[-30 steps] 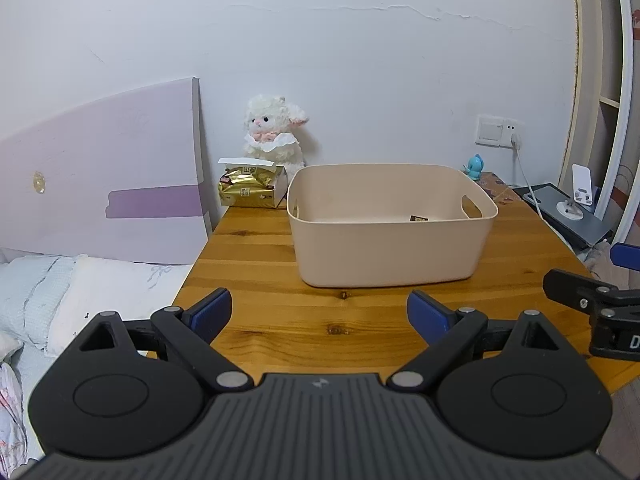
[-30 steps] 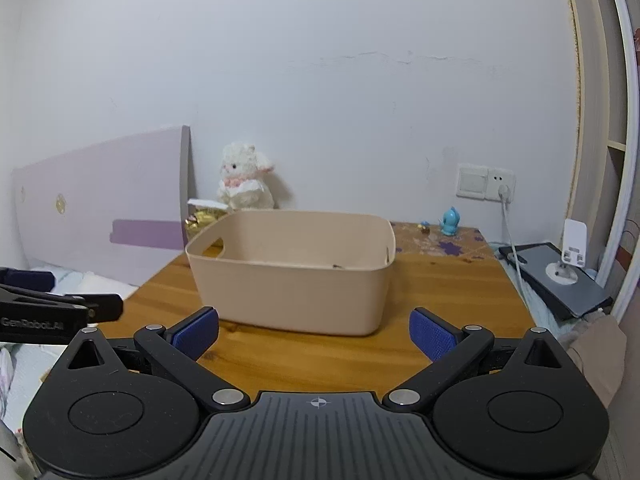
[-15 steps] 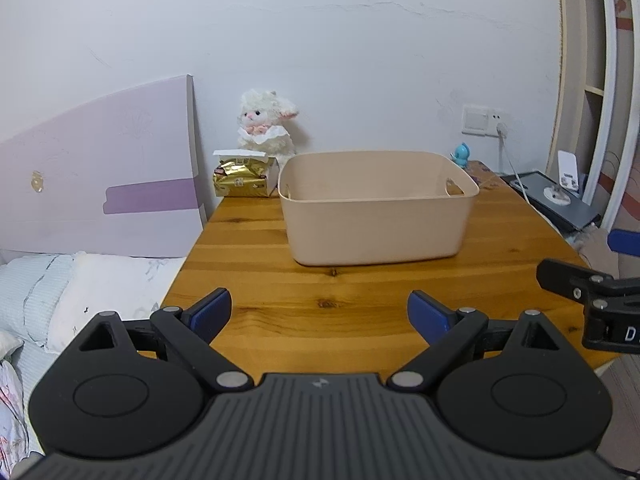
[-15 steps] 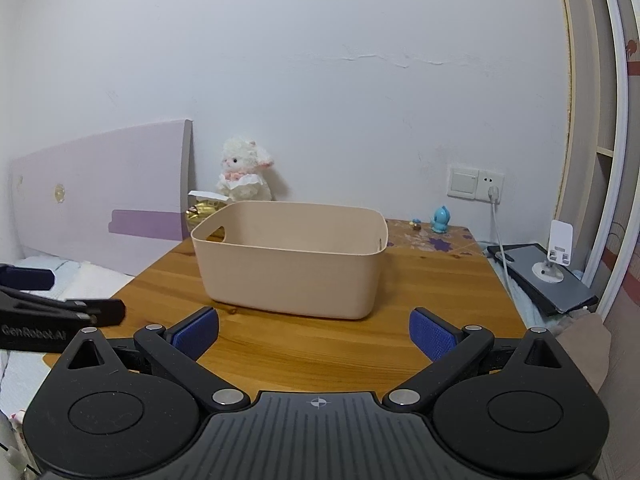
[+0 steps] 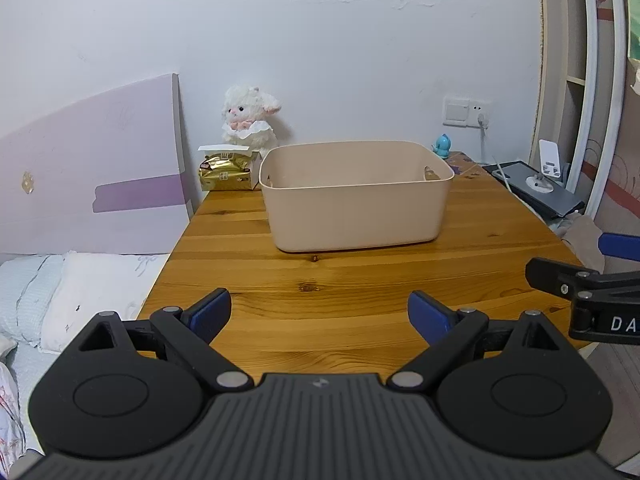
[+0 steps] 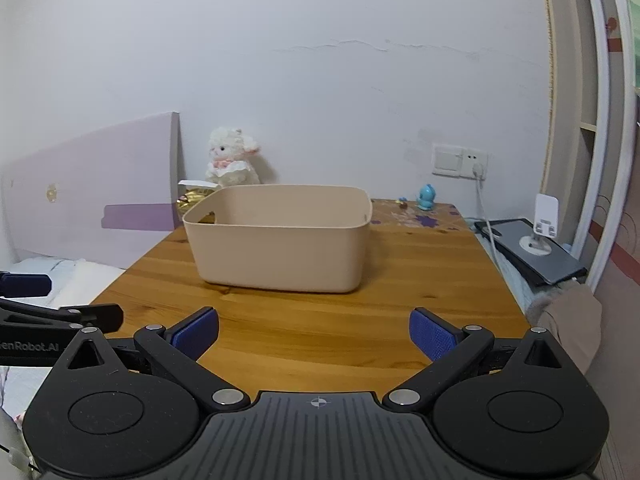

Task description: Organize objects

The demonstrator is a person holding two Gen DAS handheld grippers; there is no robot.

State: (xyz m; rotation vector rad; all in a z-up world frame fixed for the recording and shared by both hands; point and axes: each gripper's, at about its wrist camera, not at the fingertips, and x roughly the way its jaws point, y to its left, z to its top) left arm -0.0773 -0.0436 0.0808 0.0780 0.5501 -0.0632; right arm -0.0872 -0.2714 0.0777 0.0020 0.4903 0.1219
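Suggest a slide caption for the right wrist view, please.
Open right gripper faces a beige bin on a wooden table.

The table (image 5: 360, 292) is varnished knotty wood with a soft sheen. On it sits a smooth, matt beige plastic bin (image 5: 356, 208). At its ten o'clock, a fluffy cloth lamb (image 5: 248, 120) stands above a crinkled, shiny gold foil pack (image 5: 226, 172). The gripper fingertips (image 6: 434, 338) carry blue, finely textured pads, probably rubber.
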